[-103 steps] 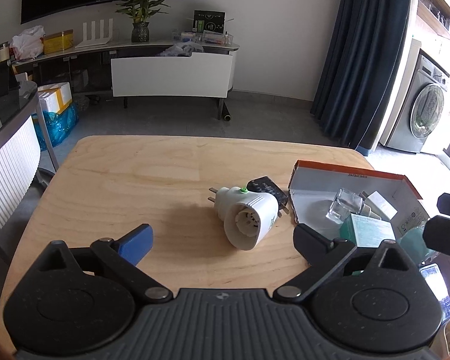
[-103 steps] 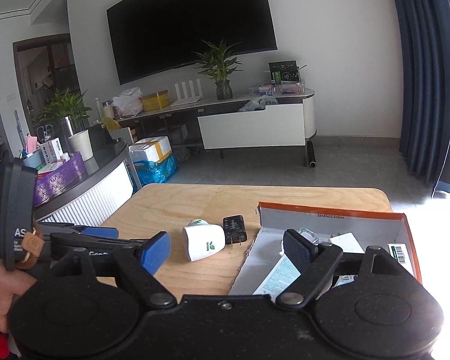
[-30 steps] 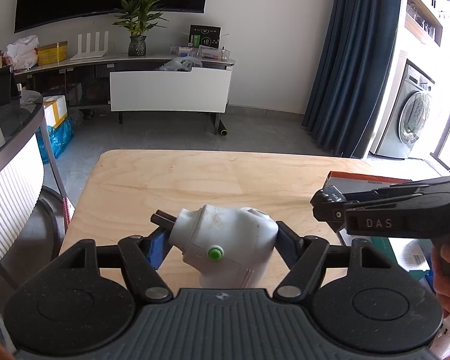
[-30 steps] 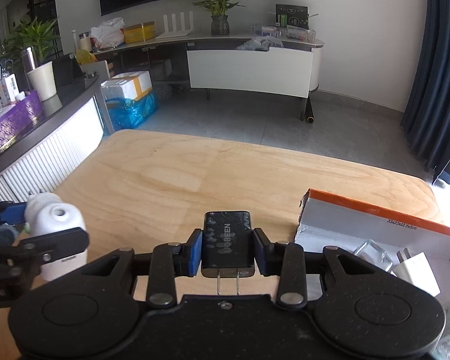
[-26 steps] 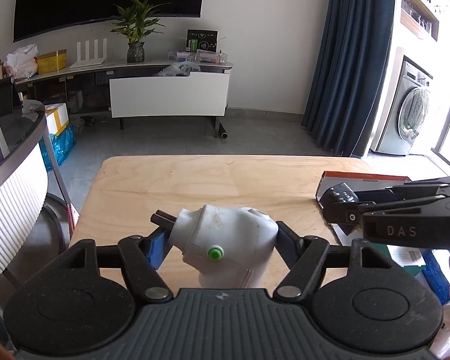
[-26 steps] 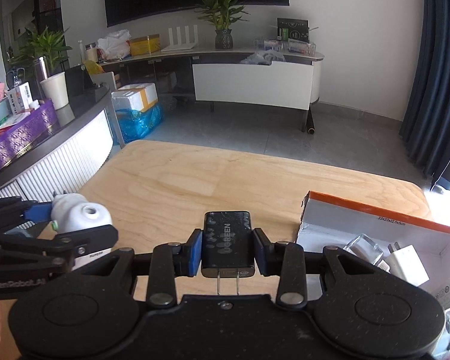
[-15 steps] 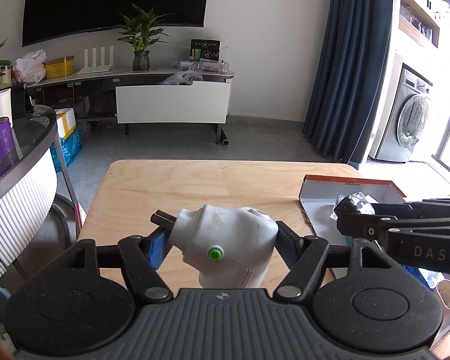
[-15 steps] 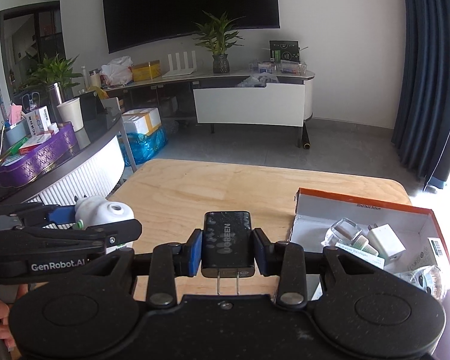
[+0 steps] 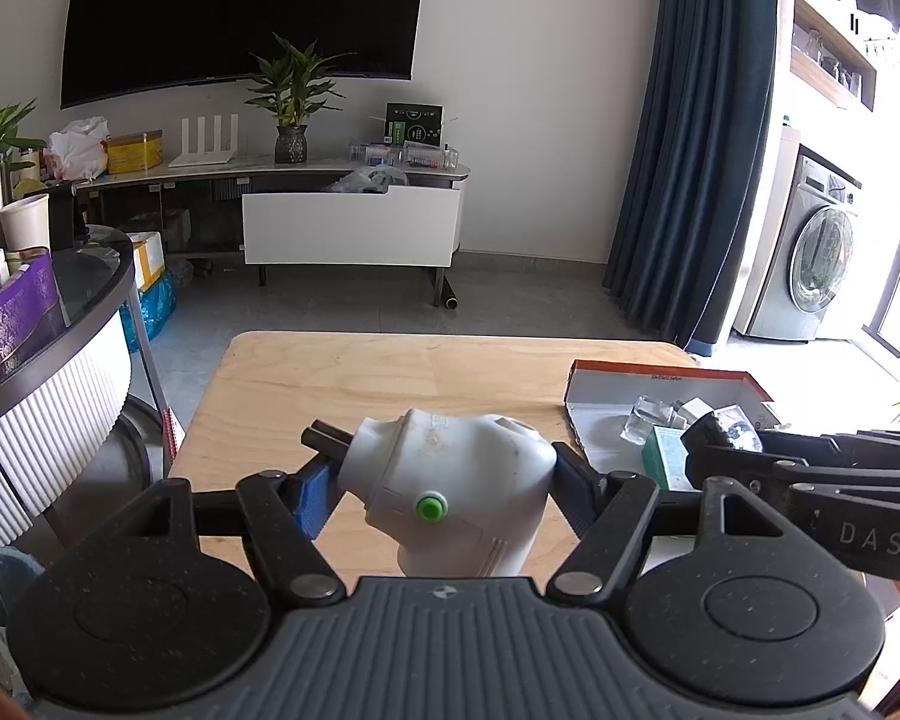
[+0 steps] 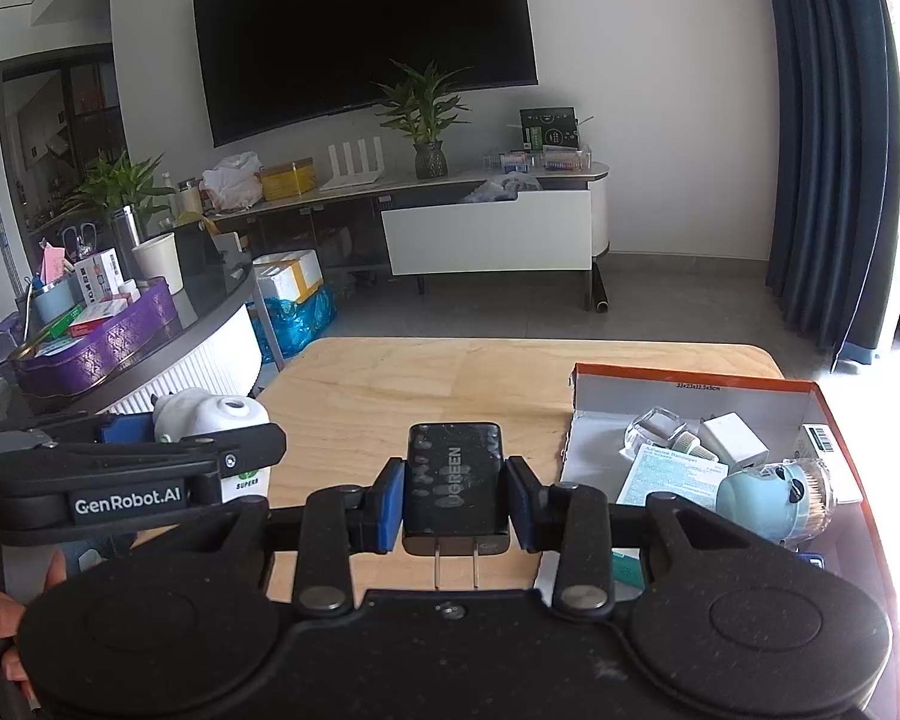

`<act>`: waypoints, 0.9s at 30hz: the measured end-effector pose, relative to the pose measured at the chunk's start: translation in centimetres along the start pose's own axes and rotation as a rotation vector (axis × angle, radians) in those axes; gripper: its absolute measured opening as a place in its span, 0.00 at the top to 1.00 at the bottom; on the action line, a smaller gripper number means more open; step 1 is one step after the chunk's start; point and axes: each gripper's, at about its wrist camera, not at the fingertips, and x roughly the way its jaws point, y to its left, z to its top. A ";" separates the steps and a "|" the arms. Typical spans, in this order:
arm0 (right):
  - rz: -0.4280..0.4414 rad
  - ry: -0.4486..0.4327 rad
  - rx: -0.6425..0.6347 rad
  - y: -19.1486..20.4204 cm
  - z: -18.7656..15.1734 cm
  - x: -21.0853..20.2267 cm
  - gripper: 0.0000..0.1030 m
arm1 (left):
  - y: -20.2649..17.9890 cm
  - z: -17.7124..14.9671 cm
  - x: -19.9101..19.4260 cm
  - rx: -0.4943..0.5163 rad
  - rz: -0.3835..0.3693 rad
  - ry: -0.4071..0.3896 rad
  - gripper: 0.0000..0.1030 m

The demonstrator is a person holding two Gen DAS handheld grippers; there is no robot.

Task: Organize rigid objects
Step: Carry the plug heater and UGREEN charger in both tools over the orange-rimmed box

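Note:
My left gripper (image 9: 444,480) is shut on a white plug adapter (image 9: 450,492) with a green button, held above the near part of the wooden table (image 9: 390,378). My right gripper (image 10: 455,495) is shut on a black charger (image 10: 456,480), its two prongs pointing back at me. Both are lifted off the table. In the right wrist view the left gripper (image 10: 210,438) and its white plug adapter (image 10: 216,414) show at the left. In the left wrist view the right gripper (image 9: 720,429) shows at the right, over the orange-rimmed box (image 9: 630,369).
The orange-rimmed box (image 10: 690,378) on the table's right holds a clear cube (image 10: 654,429), a white charger (image 10: 735,435), a teal-printed carton (image 10: 672,480) and a pale blue container (image 10: 774,498). A curved counter (image 10: 168,348) with a purple tray stands to the left. A hand (image 10: 6,612) grips the left tool.
Both grippers have pulled back and risen with their loads, so more of the table and box shows. The right gripper has shifted right, over the box. Both grips are unchanged.

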 end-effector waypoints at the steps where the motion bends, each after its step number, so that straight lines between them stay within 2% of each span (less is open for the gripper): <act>1: 0.000 -0.007 0.000 0.0 0.0 -0.4 0.58 | -0.1 0.0 -0.1 0.001 -0.002 -0.001 0.29; 27: -0.042 -0.088 0.044 -2.4 -2.3 -7.1 0.57 | -4.2 -1.8 -2.4 0.040 -0.081 -0.016 0.29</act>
